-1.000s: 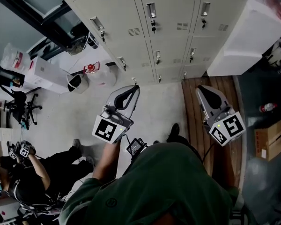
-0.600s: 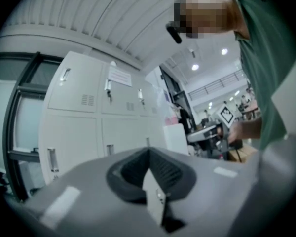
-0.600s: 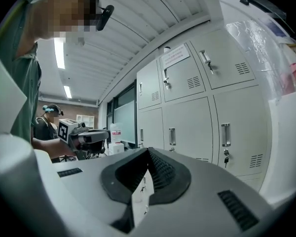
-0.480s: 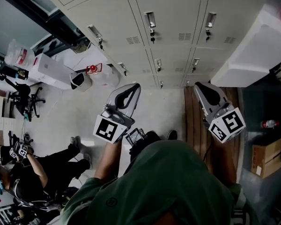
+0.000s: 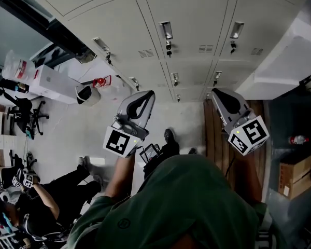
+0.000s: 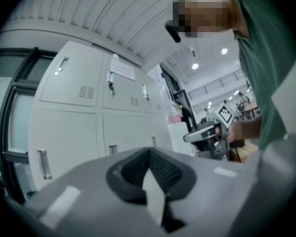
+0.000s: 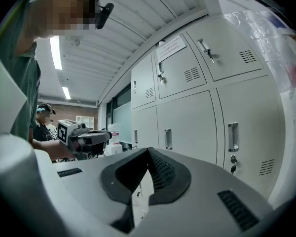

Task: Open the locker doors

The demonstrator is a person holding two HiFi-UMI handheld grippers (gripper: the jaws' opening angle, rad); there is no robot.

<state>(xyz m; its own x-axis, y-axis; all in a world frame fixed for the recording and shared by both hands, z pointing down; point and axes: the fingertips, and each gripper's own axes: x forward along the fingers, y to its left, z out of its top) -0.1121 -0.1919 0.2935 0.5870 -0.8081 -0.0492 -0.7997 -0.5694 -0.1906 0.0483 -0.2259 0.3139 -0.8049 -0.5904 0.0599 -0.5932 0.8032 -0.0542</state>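
Observation:
A bank of pale grey lockers (image 5: 192, 19) stands ahead with every door closed. Upright handles with keys show on the doors, one (image 5: 166, 31) ahead of my left gripper and one (image 5: 236, 30) ahead of my right. My left gripper (image 5: 144, 96) is shut and empty, held in the air short of the lockers. My right gripper (image 5: 218, 93) is also shut and empty, level with it. In the left gripper view the shut gripper (image 6: 149, 152) faces the lockers (image 6: 79, 112). The right gripper (image 7: 148, 152) points at doors with handles (image 7: 233, 136).
A white cabinet (image 5: 285, 56) juts out at the right of the lockers, over a wooden floor strip (image 5: 212, 134). White boxes (image 5: 52, 82) and a bin (image 5: 85, 93) lie left. A person (image 5: 41, 196) sits at lower left. A cardboard box (image 5: 295, 165) is right.
The lockers have come nearer and fill more of the head view as I step forward. Both grippers stay shut, raised and side by side.

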